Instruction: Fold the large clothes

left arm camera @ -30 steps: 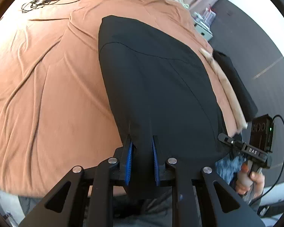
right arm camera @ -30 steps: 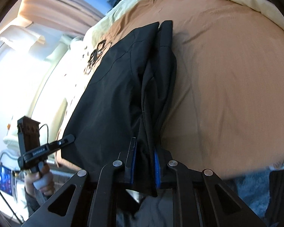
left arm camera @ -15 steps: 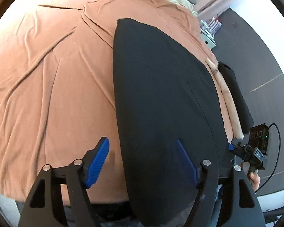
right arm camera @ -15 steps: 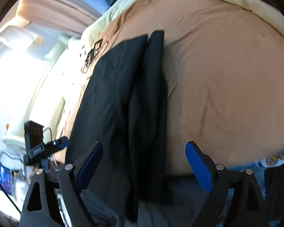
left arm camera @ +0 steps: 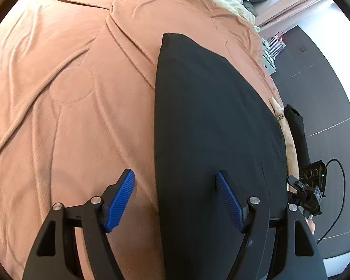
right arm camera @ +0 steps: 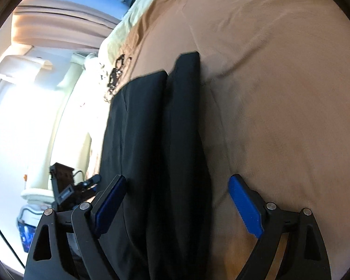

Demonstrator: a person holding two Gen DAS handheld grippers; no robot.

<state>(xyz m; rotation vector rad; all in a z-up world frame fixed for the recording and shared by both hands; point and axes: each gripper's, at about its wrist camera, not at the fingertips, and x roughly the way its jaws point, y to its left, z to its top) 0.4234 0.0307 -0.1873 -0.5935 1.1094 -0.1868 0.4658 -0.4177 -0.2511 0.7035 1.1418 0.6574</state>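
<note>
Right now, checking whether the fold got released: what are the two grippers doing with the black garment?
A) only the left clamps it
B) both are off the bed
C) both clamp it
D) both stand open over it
D: the left gripper and right gripper stand wide apart, pads clear of the black garment.
</note>
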